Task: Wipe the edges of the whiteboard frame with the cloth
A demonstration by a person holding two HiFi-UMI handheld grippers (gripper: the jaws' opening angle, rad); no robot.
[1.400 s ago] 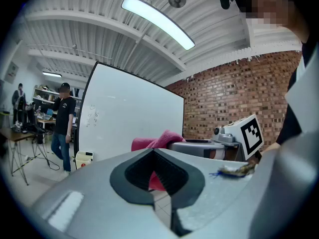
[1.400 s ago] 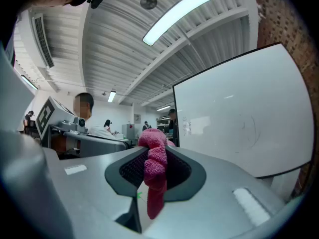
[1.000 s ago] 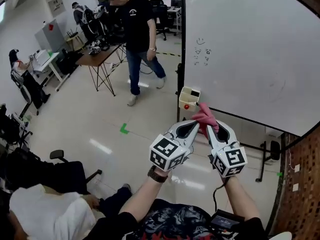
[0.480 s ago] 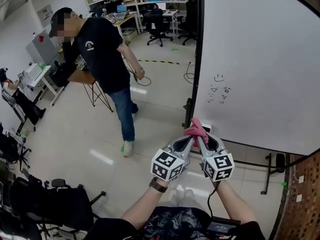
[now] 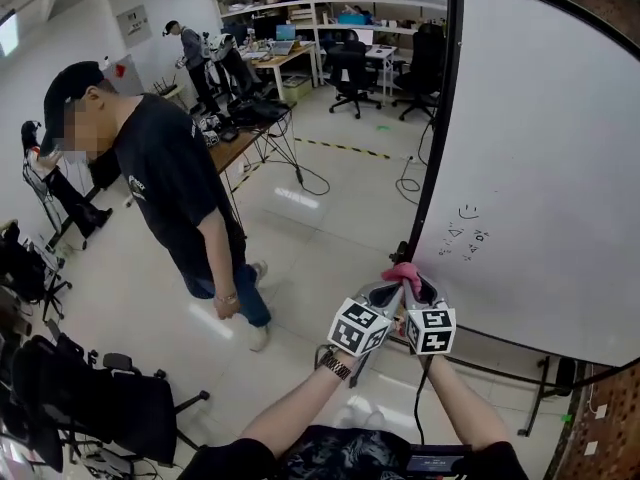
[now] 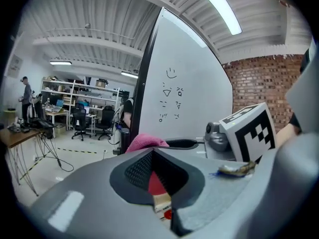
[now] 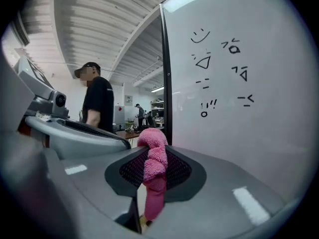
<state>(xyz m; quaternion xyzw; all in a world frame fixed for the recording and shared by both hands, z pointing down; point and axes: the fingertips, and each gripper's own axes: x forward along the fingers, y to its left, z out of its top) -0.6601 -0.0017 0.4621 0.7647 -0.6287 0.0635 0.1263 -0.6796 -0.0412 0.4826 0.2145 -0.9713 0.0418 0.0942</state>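
Well, from the head view, my left gripper [image 5: 388,290] and right gripper [image 5: 416,288] are side by side, held out toward the lower end of the black frame [image 5: 432,118] on the left side of the whiteboard [image 5: 540,148]. The pink cloth [image 5: 403,270] sticks up between their tips, near that edge; I cannot tell whether it touches it. A person [image 5: 175,183] in a black shirt stands well apart on the floor to the left. In the left gripper view my jaws are together with nothing of their own between them. The red seen through their recess I take to be the cloth's tail hanging just beyond, and the cloth's top shows above the jaw line beside the other gripper's marker cube [image 6: 249,131]. In the right gripper view the jaws are clamped on the cloth, which bunches up above the pads and dangles below them, with the frame upright just behind. I judge this to be the approach to the first wipe. The next move calls for pressing the bunched top flat on the frame edge and sliding along it without loosening the clamp. As for writing, the board carries a hand-drawn smiley [image 7: 199,35], small strokes and "!!" [image 7: 212,104]; I can read no brand.
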